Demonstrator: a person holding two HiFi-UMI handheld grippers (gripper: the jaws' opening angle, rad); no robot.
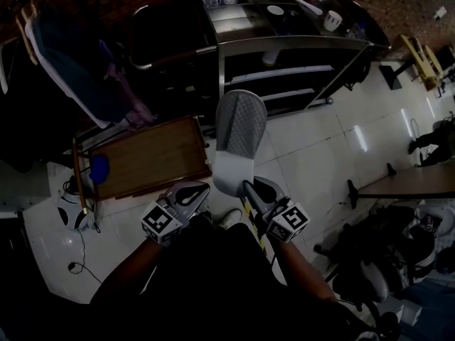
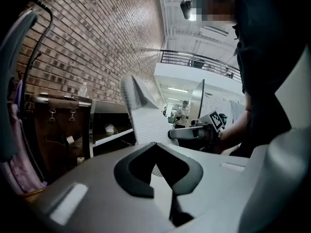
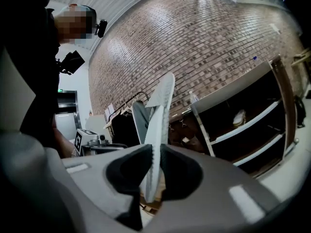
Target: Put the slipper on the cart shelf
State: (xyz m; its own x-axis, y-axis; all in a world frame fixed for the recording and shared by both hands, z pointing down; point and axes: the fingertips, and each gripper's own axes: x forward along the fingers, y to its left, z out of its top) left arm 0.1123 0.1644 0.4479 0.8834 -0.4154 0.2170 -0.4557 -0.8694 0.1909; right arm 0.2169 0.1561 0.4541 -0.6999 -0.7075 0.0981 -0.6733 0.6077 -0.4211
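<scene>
The right gripper is clamped on the heel end of a pale grey, mesh-textured slipper, held in the air on edge between its jaws. The left gripper sits just beside it, jaws together and empty. The slipper's toe points toward the dark metal cart with open shelves, standing farther off on the tiled floor.
</scene>
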